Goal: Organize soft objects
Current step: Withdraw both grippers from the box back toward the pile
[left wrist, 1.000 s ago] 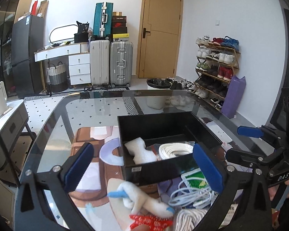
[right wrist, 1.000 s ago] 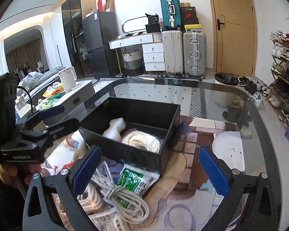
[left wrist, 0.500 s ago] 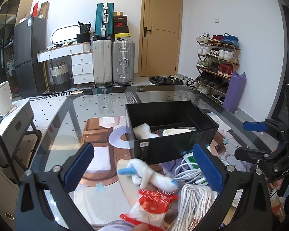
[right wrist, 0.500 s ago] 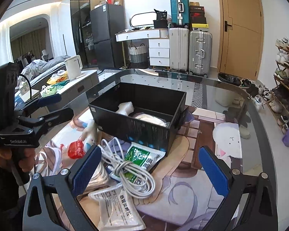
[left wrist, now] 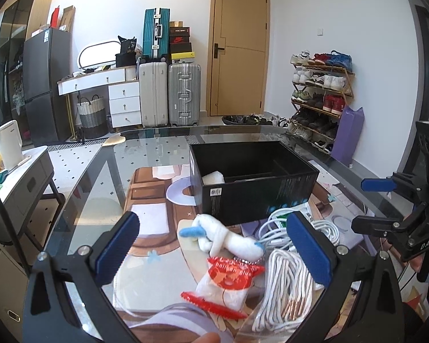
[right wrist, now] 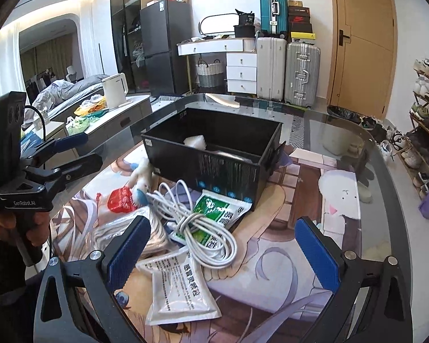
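While a white item sits in the black box, both grippers gape empty above the remaining pile of cables and packets.

I count: box 1 | cable bundles 2 | sachets 2 | plush toy 1 | red-topped bag 1

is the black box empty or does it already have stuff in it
Not empty. A white soft item sticks up inside the open-topped black box, near its left end; the left wrist view shows it too. The rest of the floor is mostly hidden.
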Action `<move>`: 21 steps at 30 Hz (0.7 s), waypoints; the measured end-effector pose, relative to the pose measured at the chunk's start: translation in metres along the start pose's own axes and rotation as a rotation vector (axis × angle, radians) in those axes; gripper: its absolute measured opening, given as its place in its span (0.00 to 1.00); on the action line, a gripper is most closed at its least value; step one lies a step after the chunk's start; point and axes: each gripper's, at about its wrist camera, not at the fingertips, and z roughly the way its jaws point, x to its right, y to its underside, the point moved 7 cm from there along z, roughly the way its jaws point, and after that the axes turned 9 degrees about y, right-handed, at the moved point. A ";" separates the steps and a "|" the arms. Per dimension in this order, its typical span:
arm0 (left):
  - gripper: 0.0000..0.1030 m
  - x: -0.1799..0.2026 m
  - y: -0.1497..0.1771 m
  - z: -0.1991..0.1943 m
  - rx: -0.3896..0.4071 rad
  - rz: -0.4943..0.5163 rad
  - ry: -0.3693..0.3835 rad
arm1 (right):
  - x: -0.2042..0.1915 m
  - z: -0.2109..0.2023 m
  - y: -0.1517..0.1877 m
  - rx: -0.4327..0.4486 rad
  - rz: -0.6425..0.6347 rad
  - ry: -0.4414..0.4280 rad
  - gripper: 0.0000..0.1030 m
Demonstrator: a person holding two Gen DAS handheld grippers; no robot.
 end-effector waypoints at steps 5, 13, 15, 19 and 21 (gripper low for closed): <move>1.00 0.002 0.010 -0.005 0.005 0.004 -0.003 | -0.005 -0.002 0.007 -0.005 -0.018 -0.010 0.99; 1.00 0.000 0.016 -0.003 0.022 0.004 -0.016 | -0.014 0.001 0.019 -0.025 -0.066 -0.041 0.99; 1.00 0.000 0.018 -0.002 0.021 0.003 -0.012 | -0.018 0.003 0.022 -0.032 -0.085 -0.048 0.99; 1.00 0.002 0.020 -0.001 0.019 0.011 -0.002 | -0.025 0.010 0.029 -0.061 -0.118 -0.055 0.99; 1.00 0.003 0.021 -0.002 0.020 0.015 -0.002 | -0.027 0.012 0.031 -0.067 -0.129 -0.059 0.99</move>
